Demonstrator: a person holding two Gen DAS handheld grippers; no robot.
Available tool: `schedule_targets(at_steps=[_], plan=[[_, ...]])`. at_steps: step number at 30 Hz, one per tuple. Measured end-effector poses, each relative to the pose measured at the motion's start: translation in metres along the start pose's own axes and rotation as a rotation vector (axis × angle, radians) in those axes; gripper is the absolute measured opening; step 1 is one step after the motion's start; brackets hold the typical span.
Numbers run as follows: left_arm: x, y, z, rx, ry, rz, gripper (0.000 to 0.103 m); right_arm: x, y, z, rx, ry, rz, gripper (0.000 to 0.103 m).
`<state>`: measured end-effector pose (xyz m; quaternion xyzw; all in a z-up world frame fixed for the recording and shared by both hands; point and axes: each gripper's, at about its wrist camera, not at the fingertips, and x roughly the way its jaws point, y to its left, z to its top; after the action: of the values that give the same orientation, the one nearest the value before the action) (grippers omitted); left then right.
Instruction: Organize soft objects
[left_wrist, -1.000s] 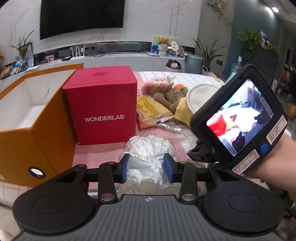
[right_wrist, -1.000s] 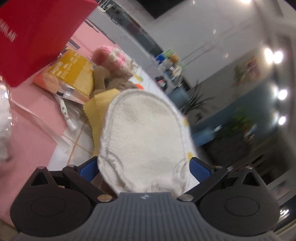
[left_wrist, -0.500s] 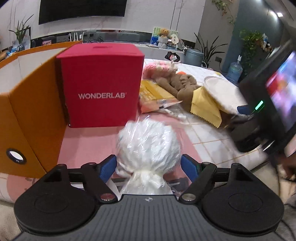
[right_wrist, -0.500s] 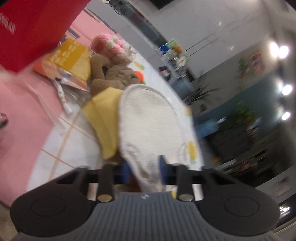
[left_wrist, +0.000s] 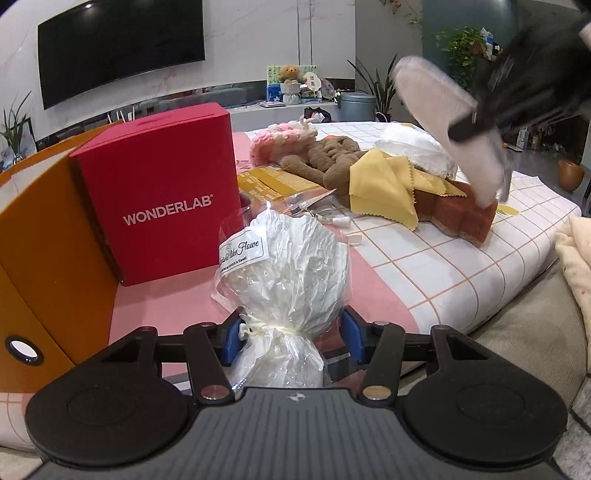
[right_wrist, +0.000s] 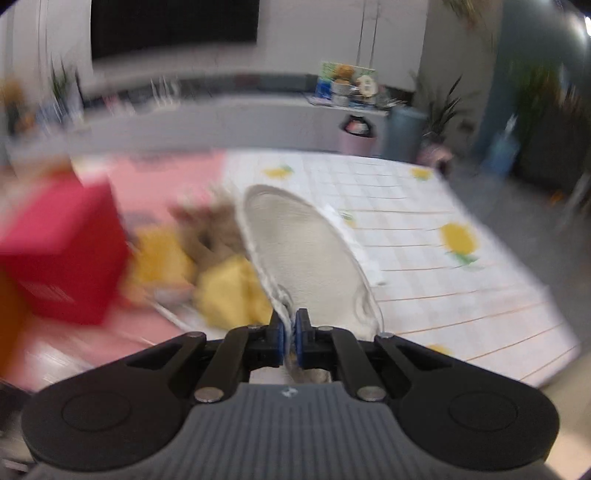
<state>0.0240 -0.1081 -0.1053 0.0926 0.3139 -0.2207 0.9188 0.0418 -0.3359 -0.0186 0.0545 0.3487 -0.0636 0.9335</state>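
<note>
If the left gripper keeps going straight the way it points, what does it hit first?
The white bag, already between the closing jaws of the left gripper. Beyond it lies pink tabletop, then probably the red box; depth is hard to judge.

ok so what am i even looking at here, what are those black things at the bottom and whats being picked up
Each picture comes from a camera on a hand-held two-finger gripper, looking along its fingers; the black shape at the bottom is the tool itself. In the left view, the left gripper is closing around a bagged white bundle, though I cannot tell whether the pads press it. In the blurry right view, the right gripper is shut on a white pad, lifted above the table. On the checked tablecloth lie a red box, a brown plush toy and a yellow cloth.
</note>
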Motion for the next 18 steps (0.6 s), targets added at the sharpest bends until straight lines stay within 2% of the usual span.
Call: schedule_targets(at_steps=[2,4,7,9,13,17,18], plan=[[0.001,0.002,0.001,-0.016,0.006,-0.009,0.061,-0.01,-0.005,0.004,0.057,-0.013,0.121,0.004],[0.001,0.006,0.001,-0.032,0.014,-0.022,0.061,-0.014,-0.004,0.004,0.058,-0.002,0.231,0.004],[0.0,0.01,0.001,-0.054,0.02,-0.033,0.061,-0.009,0.004,-0.001,0.081,0.034,0.314,0.005],[0.001,0.011,0.002,-0.056,0.02,-0.033,0.061,-0.003,0.006,-0.005,0.073,0.061,0.276,0.007],[0.002,0.011,0.002,-0.05,0.023,-0.028,0.061,0.022,0.006,-0.014,0.08,0.117,0.151,0.027],[0.003,0.011,0.003,-0.058,0.026,-0.03,0.061,0.03,0.003,-0.015,0.08,0.121,0.127,0.038],[0.002,0.01,0.003,-0.059,0.027,-0.03,0.061,0.027,0.001,-0.016,0.075,0.117,0.128,0.046]])
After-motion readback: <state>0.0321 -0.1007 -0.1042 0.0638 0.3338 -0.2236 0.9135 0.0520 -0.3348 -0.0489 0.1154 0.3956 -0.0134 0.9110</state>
